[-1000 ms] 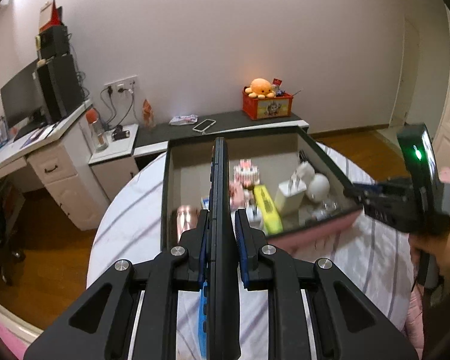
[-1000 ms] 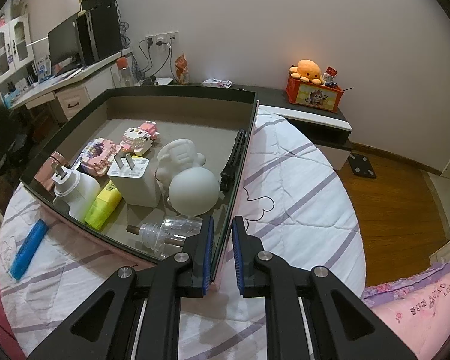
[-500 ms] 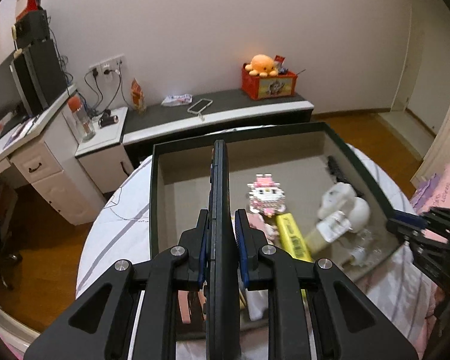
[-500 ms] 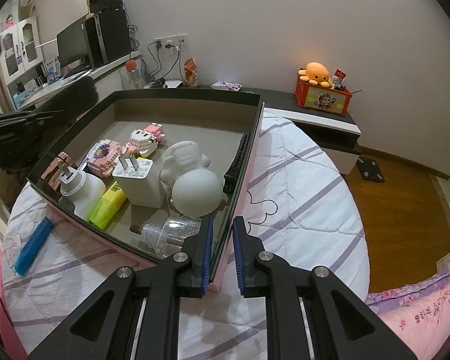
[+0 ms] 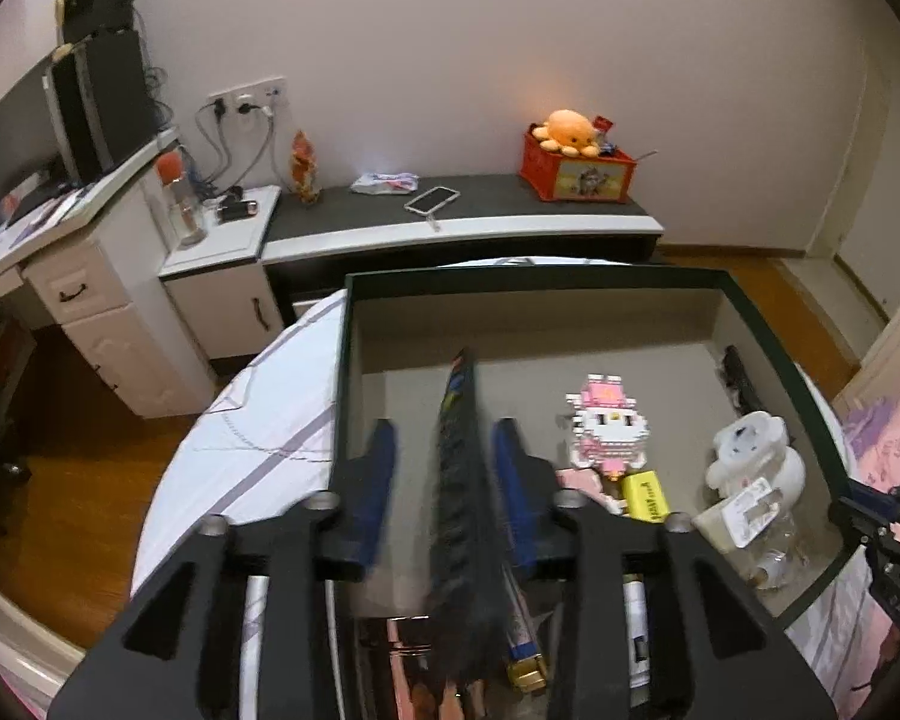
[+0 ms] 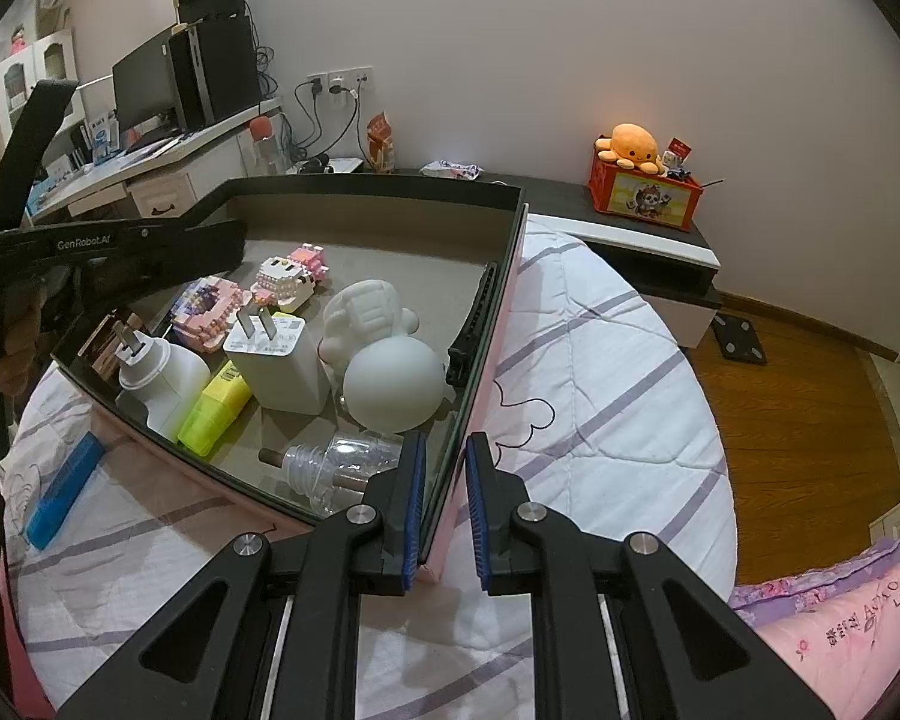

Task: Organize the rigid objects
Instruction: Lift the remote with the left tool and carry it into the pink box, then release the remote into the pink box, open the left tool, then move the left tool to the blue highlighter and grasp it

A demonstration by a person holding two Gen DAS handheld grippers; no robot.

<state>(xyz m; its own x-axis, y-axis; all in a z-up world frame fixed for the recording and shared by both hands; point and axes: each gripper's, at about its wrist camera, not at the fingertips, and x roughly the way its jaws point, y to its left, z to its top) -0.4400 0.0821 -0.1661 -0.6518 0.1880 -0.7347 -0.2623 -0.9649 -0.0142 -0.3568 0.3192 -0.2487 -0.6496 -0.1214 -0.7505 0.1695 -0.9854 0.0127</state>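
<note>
Progress: the box (image 6: 513,228) sits on a bed (image 6: 600,372) with a striped quilt and already holds most of the items. Visible inside are a white charger (image 6: 276,360), a white plug bottle (image 6: 162,369), a yellow block (image 6: 213,414), two pink brick toys (image 6: 291,276), a white figurine (image 6: 369,315), a white ball (image 6: 393,384), a clear bottle (image 6: 342,468) and a black comb (image 6: 474,324) leaning along the right wall. One blue item (image 6: 63,492) lies on the quilt outside the box, near its front left corner; in my judgement it remains to be put away. No other loose item can be seen from these views.

Left gripper (image 5: 444,462): its fingers are opening over the left half of the box. A long black strip (image 5: 459,480) stands between them, blurred, with a gap on either side, so the pads no longer press on it. It appears to be dropping into the box, though whether it has touched the floor of the box cannot be told.

Right gripper (image 6: 444,510): its fingers are closed on the front right corner of the box wall, the rim pinched between the blue pads, apparently steadying the box. It holds no loose item.
</note>
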